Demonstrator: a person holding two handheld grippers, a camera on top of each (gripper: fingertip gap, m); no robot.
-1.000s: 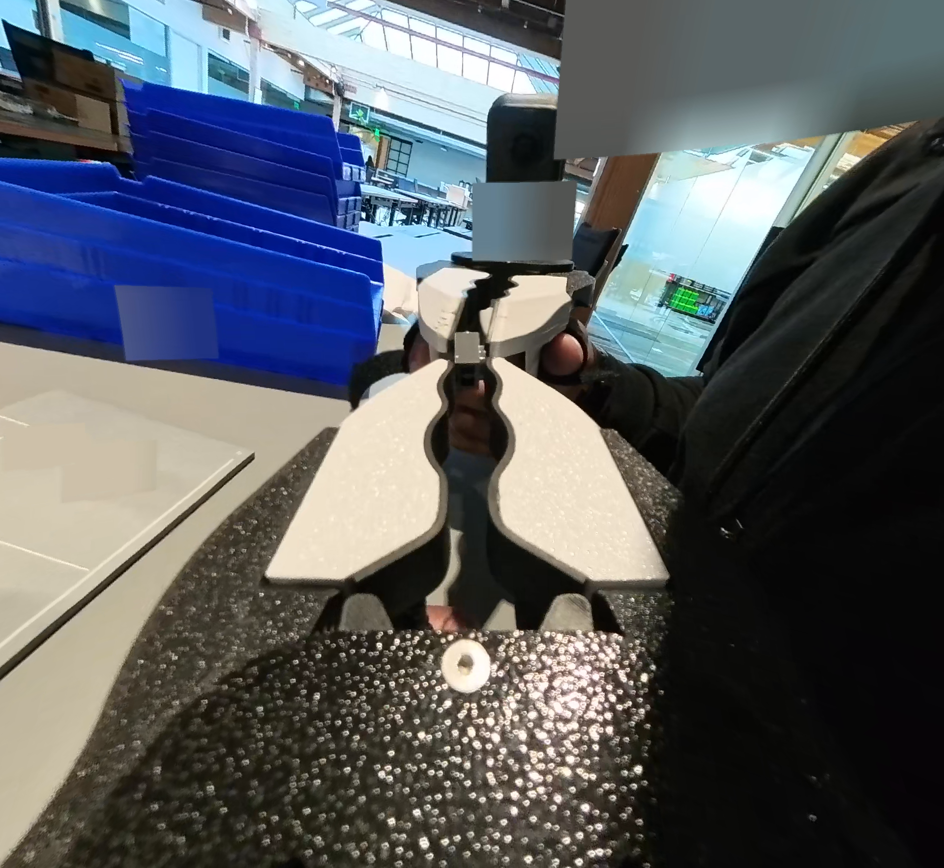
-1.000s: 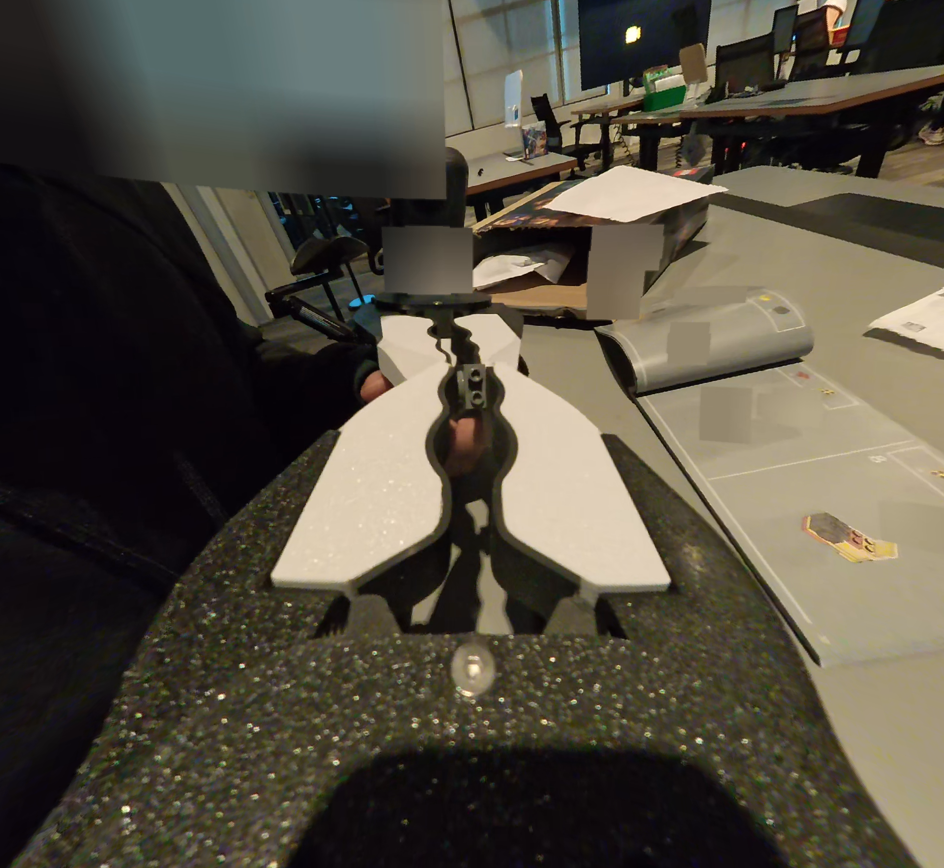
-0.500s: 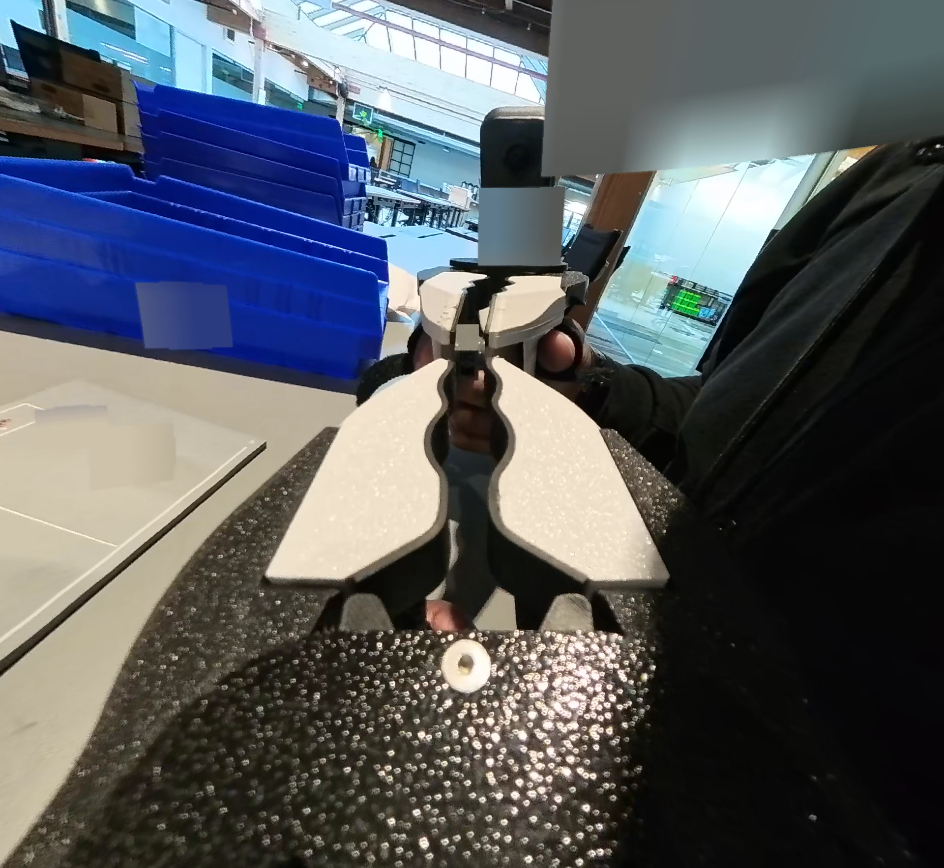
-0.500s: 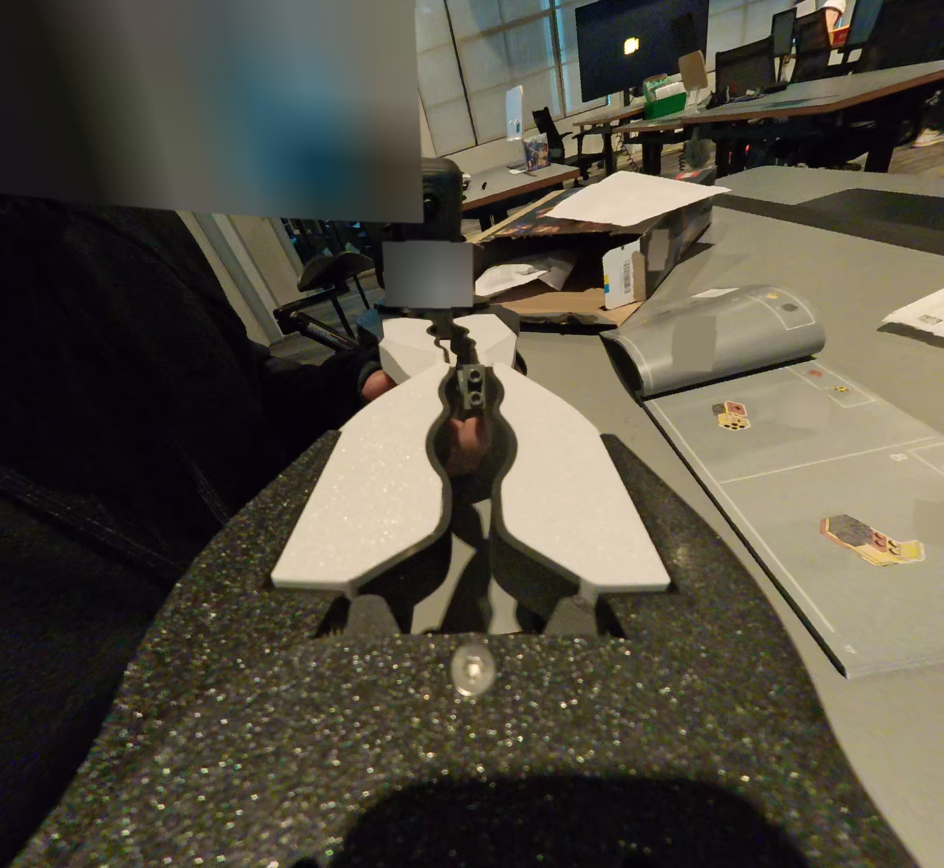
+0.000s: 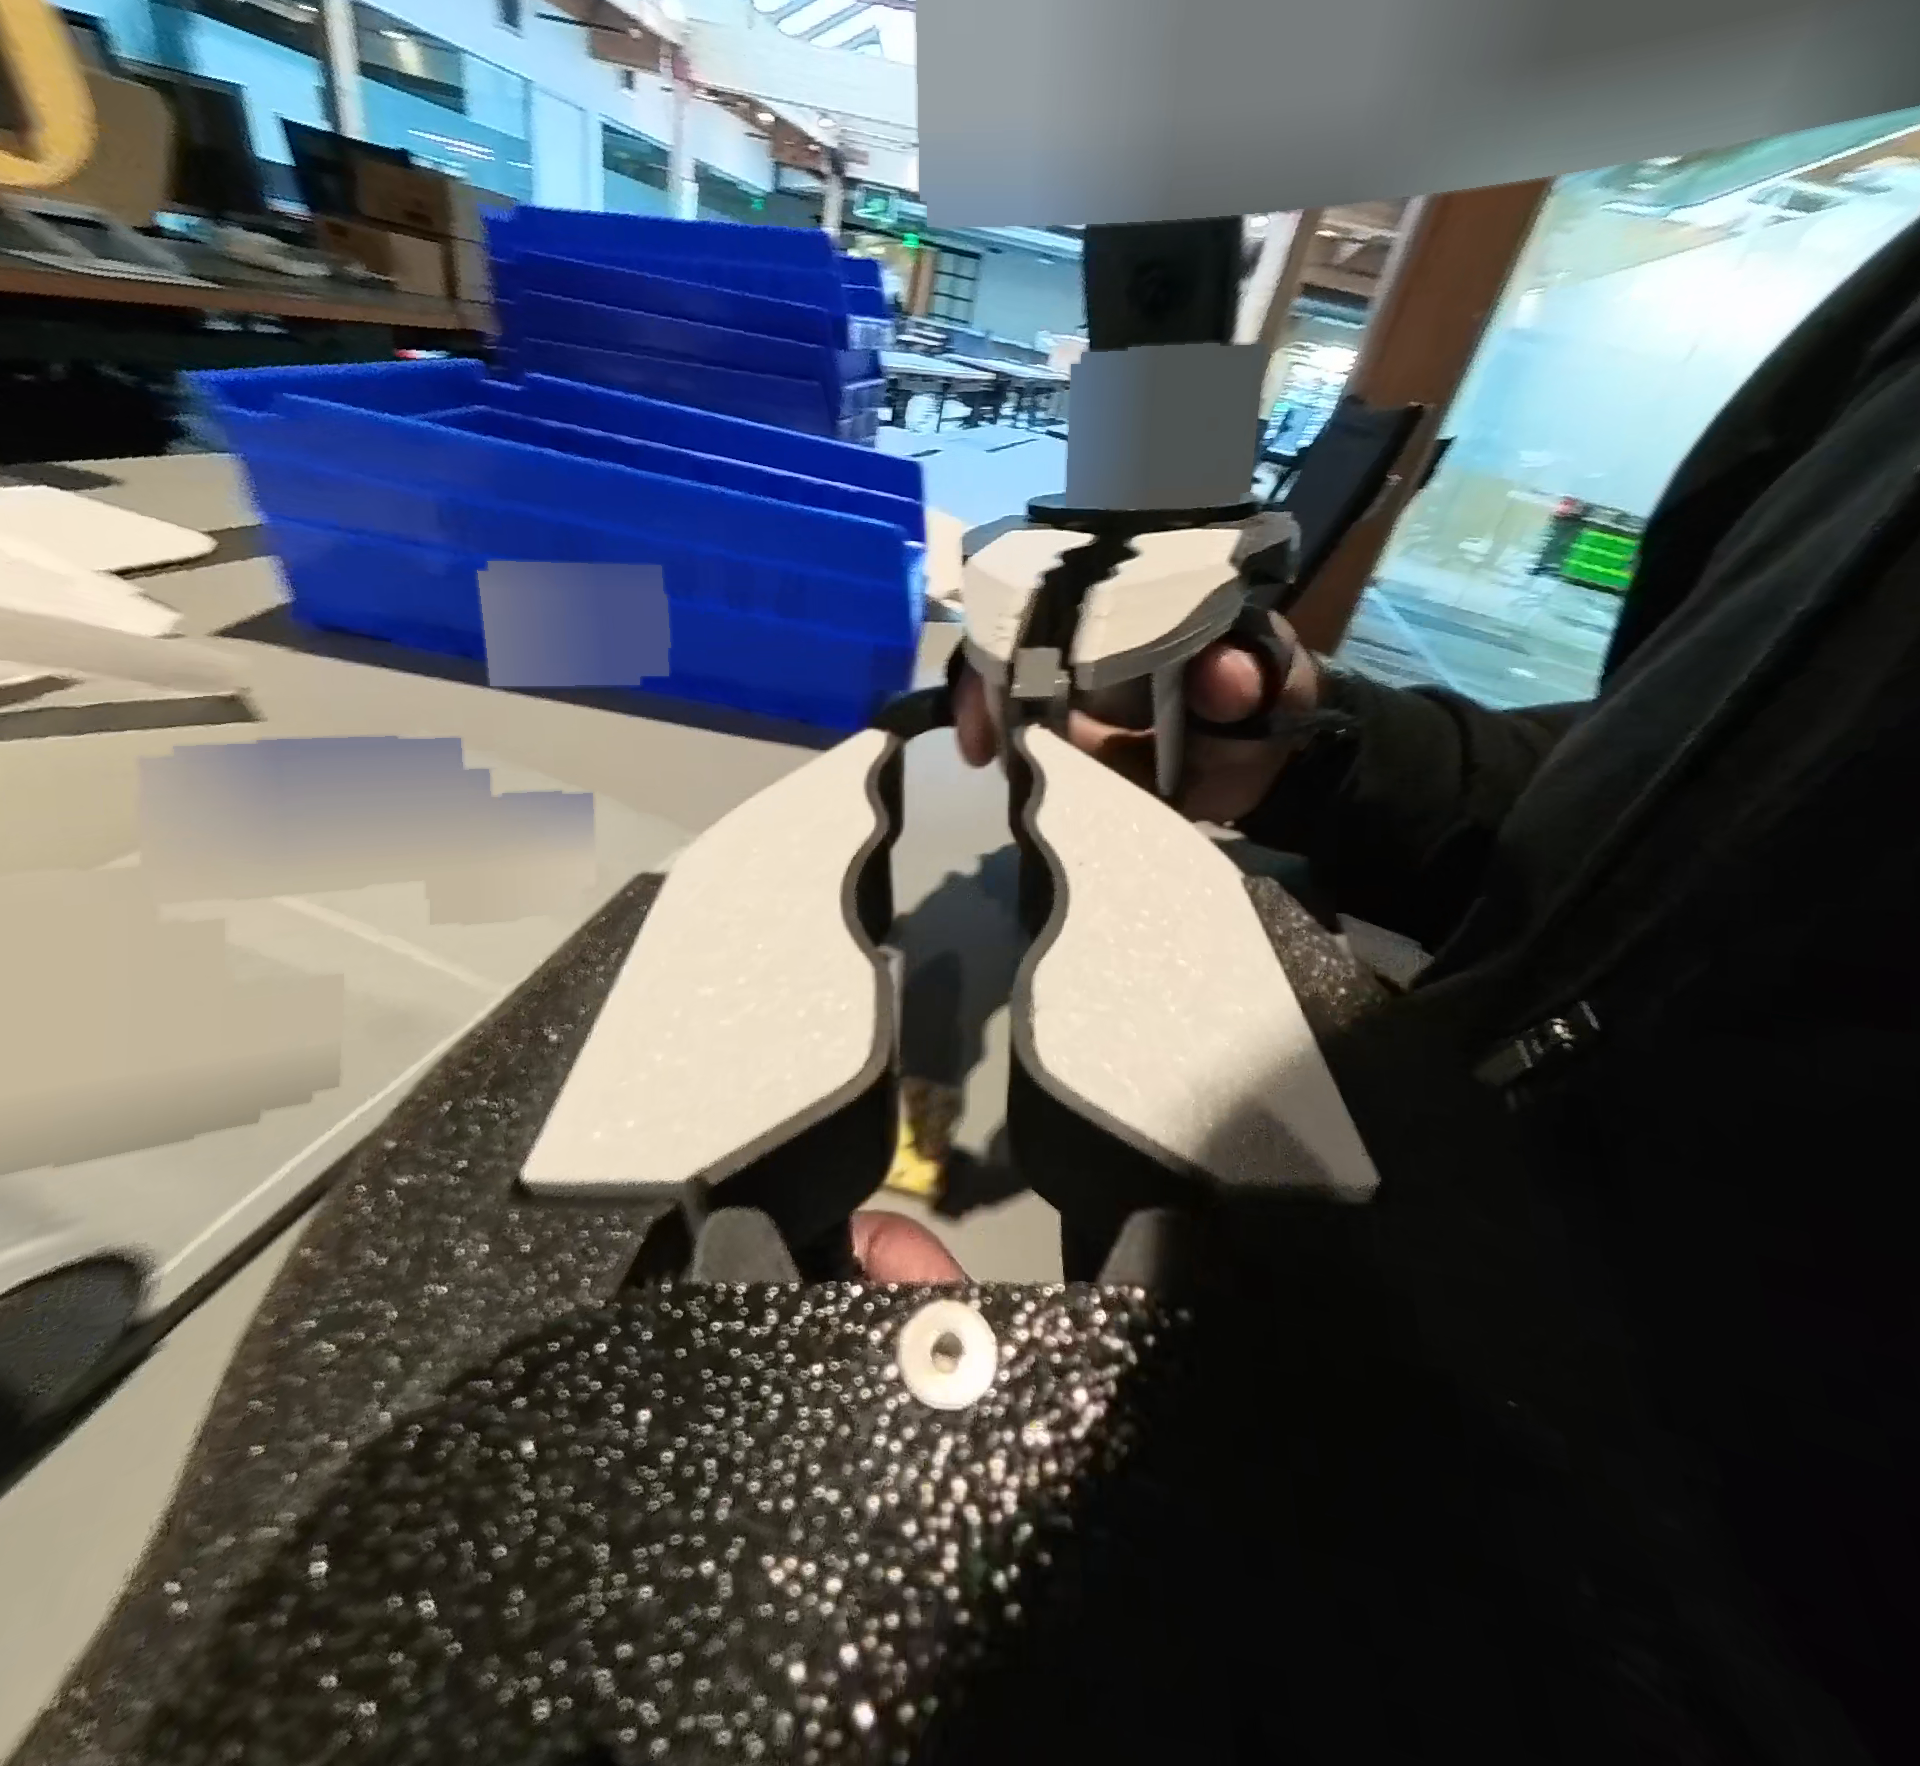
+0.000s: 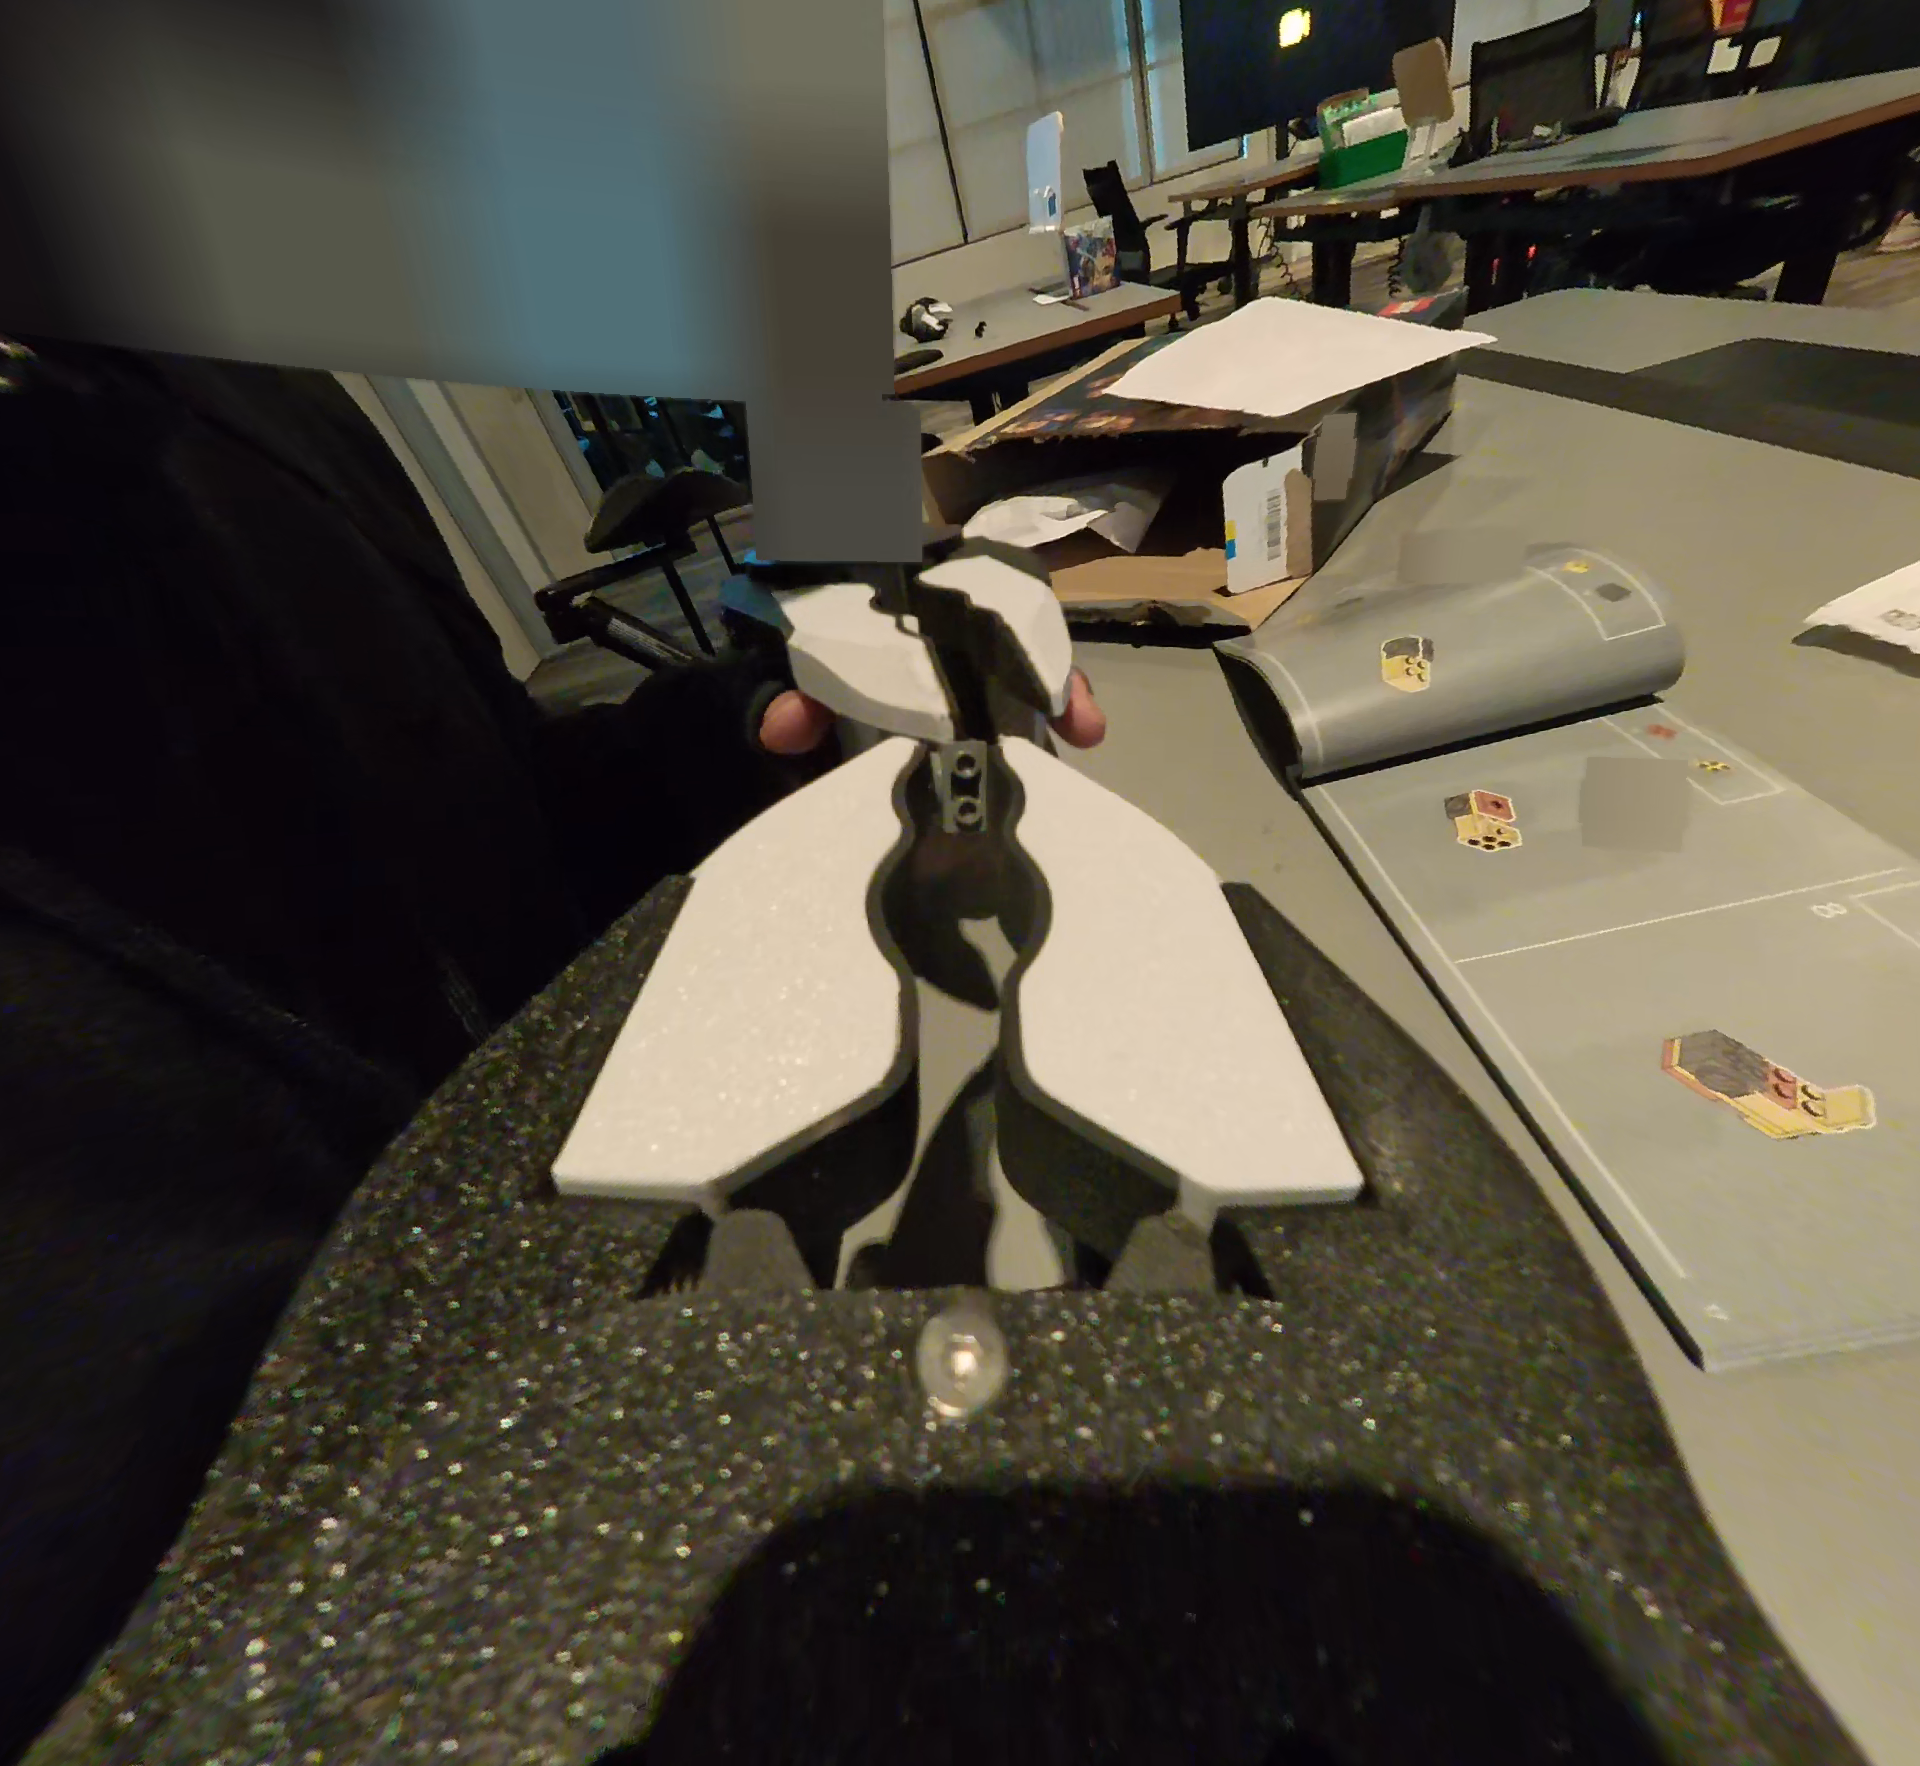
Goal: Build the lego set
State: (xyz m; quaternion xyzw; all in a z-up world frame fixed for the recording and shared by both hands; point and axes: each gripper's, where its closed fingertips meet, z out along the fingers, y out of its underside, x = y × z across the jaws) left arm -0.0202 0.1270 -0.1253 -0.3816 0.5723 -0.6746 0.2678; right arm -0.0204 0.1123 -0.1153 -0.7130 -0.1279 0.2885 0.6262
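My right gripper is shut on a small dark grey lego brick with two round holes, held at its fingertips above the table. In the left wrist view the same brick shows as a small grey block at the right gripper's tips. My left gripper faces it tip to tip, just short of the brick, with its jaws apart and nothing between them. The left gripper also shows in the right wrist view, right behind the brick, with a hand around it.
Stacked blue bins stand on the grey table at the left. An open instruction booklet lies to the right, with an open cardboard box behind it. A person in black clothing is close behind both grippers. Only a small space, under 4 cm, lies between the two pairs of fingers.
My left gripper has opened and let go at the brick, and its view has swung to the left. My right gripper stays shut on the brick.
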